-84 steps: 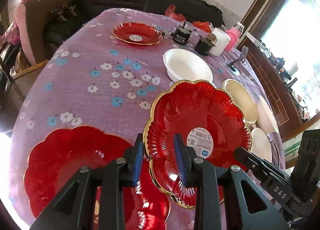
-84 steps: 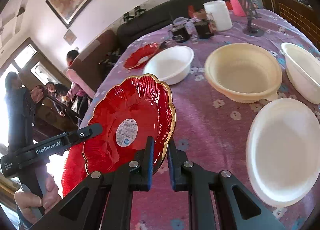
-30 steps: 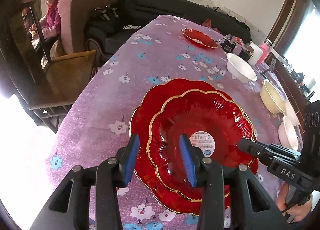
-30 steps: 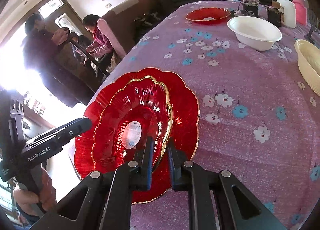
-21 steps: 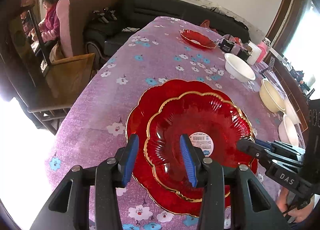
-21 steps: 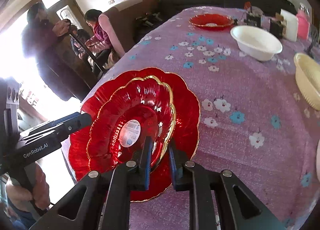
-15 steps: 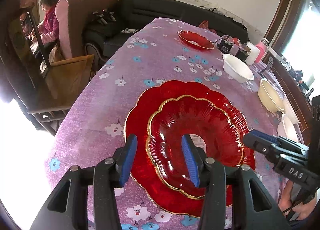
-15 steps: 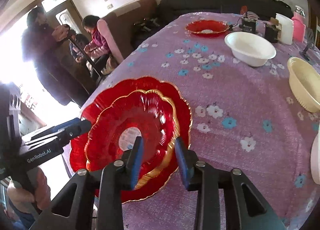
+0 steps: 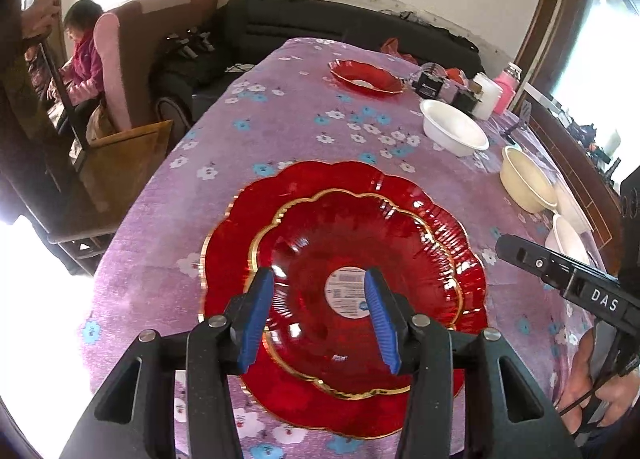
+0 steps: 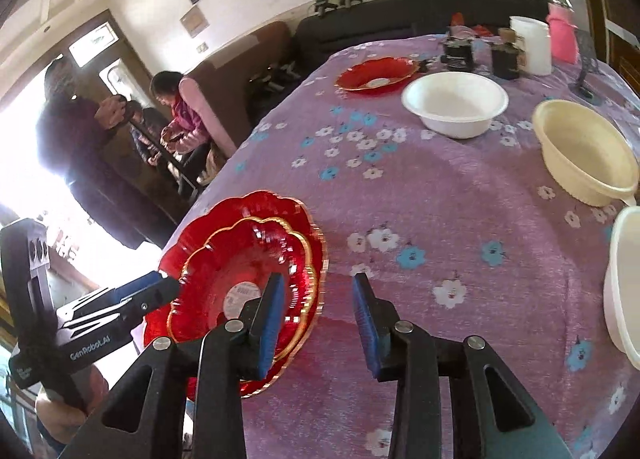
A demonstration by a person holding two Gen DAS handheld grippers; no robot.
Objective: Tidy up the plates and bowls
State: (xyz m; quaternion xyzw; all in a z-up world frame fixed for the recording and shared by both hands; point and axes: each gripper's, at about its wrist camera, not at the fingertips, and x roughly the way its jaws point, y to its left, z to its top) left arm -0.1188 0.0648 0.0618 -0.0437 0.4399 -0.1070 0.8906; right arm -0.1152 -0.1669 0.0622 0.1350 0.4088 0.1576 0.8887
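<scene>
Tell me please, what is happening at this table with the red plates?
A person with two handheld grippers is sorting dishes. The smaller gold-rimmed red glass plate now sits nested in the larger red scalloped plate. The right gripper has just been opening, with nothing between its pads; the left gripper is open too. White and cream bowls wait farther along the purple flowered tablecloth.

A table covered in a purple cloth [image 9: 304, 127] printed with small white and blue flowers. A large red scalloped plate [image 9: 236, 243] lies near the 6 o'clock edge. At 12 o'clock sits a small red plate [image 9: 366, 77]. Toward 2 o'clock stand a white bowl [image 9: 454, 131], dark jars [image 10: 458, 53], a white cup [image 10: 534, 45] and a pink container [image 10: 562, 39]. A cream bowl [image 9: 526, 183] rests at 3 o'clock.
</scene>
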